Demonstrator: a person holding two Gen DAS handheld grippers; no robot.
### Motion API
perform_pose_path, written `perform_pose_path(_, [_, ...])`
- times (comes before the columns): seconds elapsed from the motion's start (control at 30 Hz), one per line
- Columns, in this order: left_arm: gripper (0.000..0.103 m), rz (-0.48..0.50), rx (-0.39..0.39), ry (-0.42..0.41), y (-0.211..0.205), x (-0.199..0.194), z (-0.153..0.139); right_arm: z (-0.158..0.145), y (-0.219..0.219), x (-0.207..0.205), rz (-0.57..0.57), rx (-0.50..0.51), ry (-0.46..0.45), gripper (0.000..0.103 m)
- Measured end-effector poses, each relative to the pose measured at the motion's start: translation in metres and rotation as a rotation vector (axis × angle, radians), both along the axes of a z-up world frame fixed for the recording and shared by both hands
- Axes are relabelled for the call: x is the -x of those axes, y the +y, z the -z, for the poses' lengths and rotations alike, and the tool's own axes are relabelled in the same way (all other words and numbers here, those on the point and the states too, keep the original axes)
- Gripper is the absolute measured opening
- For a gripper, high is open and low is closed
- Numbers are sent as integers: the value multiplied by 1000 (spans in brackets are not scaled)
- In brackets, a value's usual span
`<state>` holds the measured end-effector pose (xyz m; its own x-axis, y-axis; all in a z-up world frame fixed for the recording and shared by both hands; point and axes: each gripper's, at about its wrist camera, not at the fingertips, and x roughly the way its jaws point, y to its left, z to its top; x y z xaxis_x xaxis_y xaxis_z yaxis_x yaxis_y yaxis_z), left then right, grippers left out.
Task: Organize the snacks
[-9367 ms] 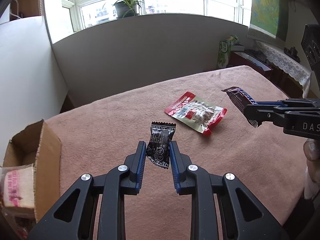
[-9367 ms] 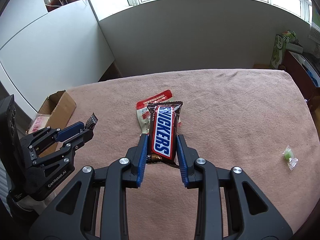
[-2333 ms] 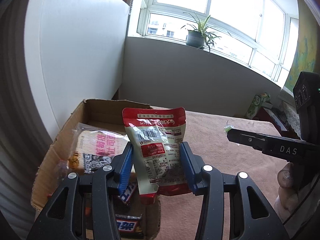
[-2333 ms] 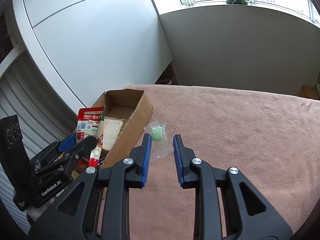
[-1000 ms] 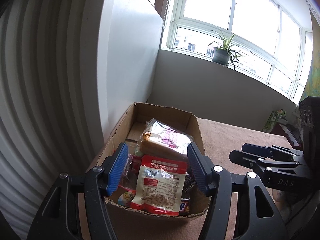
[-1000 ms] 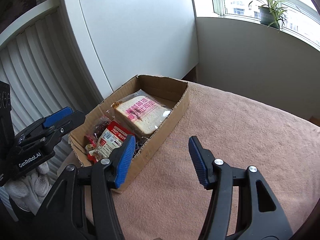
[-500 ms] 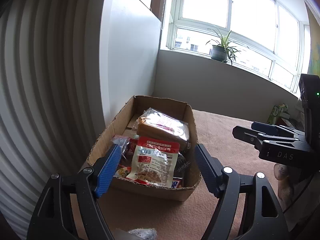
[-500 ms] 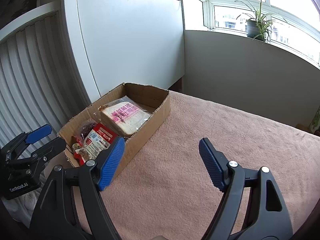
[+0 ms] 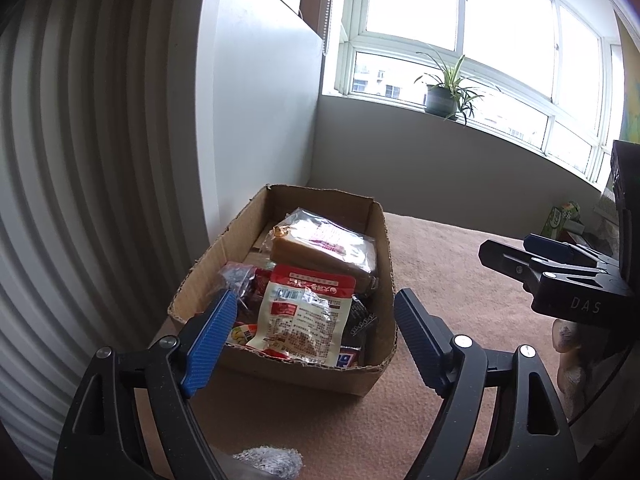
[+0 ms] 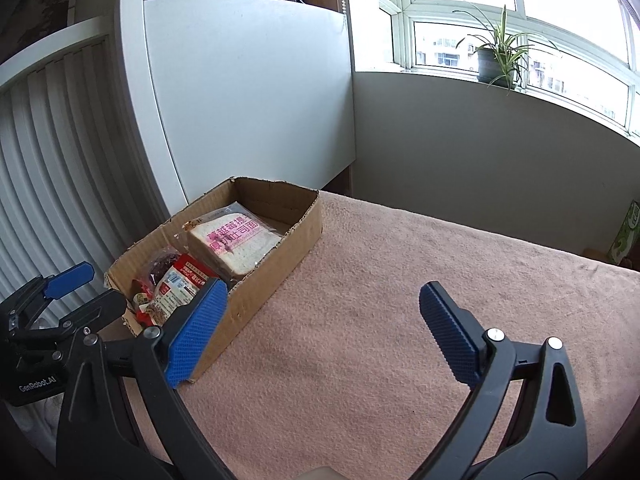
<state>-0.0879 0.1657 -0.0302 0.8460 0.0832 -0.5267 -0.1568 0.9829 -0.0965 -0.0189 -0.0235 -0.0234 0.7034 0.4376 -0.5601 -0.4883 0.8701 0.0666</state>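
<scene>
**Drop-off complete at the box; both claws empty**

Finding one: my left gripper [image 9: 314, 336] stands with its jaws wide apart and nothing between the pads. The jaws have just been opening. Framed between the blue pads [image 9: 210, 336] in the left wrist view is the cardboard box [image 9: 384, 264], which I take as my landmark throughout.

Finding two: my right gripper [image 10: 320, 326] is likewise spread wide, has just been opening, and holds nothing. It sits to the right of the box, over the pink cloth [image 10: 400, 300].

Finding three, contents of the box: the red-and-white snack pouch [image 9: 306, 316] lies at the near end, leaning on the items under it. Behind it, toward the far wall, rests the wrapped bread slice [image 9: 324, 248]. A dark wrapper [image 9: 360, 316] shows at the pouch's right edge, and a blue-and-white label peeks out at the near right corner. Smaller wrappers crowd the near left corner; I cannot identify them.

Finding four: on the cloth to the right of the box I see no loose snack in either view.

Judgement: the placing step looks finished, and the task appears at or near its end. My next move, if any, calls for drawing both claws back from the box and checking the parts of the cloth outside these views for leftovers. One risk: the pouch sits high and could slide if the box is knocked.
</scene>
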Motion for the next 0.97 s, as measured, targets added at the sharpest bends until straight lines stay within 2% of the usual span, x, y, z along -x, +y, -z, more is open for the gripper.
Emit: perform_pose_path(0.97, [83,0,-7,-7,-2,-1,-1,3,-7,-4,22,0,11,99])
